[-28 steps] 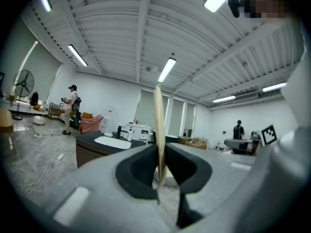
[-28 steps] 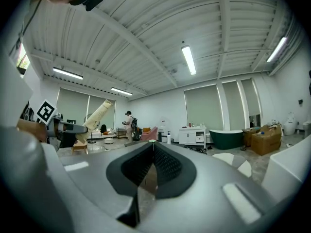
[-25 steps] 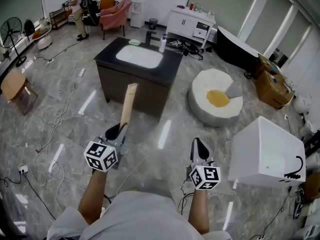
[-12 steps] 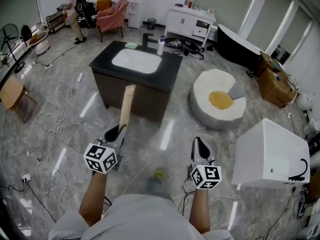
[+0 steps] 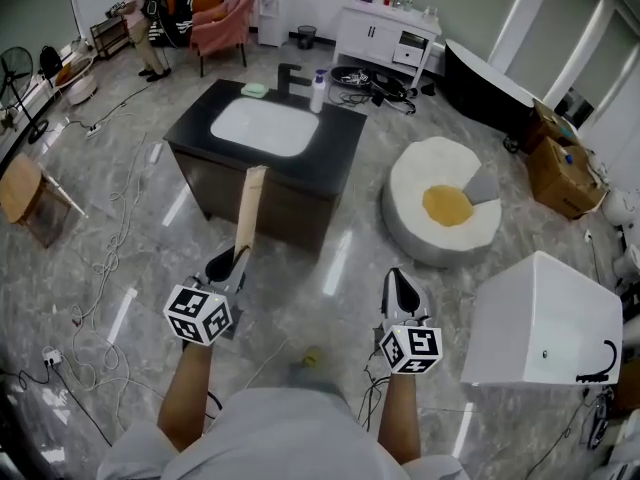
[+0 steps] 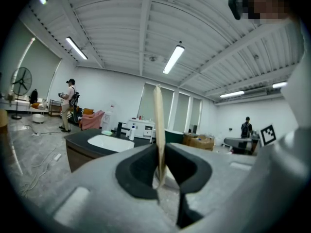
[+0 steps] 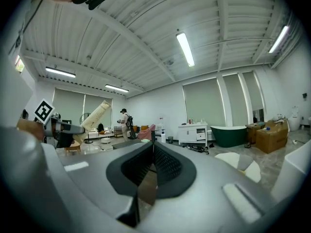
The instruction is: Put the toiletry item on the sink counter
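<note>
My left gripper [image 5: 222, 266] is shut on a long, flat beige toiletry item [image 5: 247, 211] that sticks up and forward from its jaws. In the left gripper view the item [image 6: 158, 120] stands edge-on between the dark pads. The sink counter [image 5: 340, 140], black-topped with a white basin, is ahead of both grippers, a stretch of floor away. It also shows low at left in the left gripper view [image 6: 80, 138]. My right gripper [image 5: 400, 290] is shut with nothing in it; in its own view [image 7: 152, 152] the pads meet.
A black faucet [image 5: 285, 76], white pump bottle [image 5: 318, 90] and green soap [image 5: 253, 90] stand along the counter's far edge. A round white pouf [image 5: 440, 208] and a white box [image 5: 545, 318] lie to the right. Cables [image 5: 110, 238] trail over the floor at left.
The sink counter has drawn closer and shifted left in the head view. Both grippers keep the same pose, and the left one still holds the beige item.
</note>
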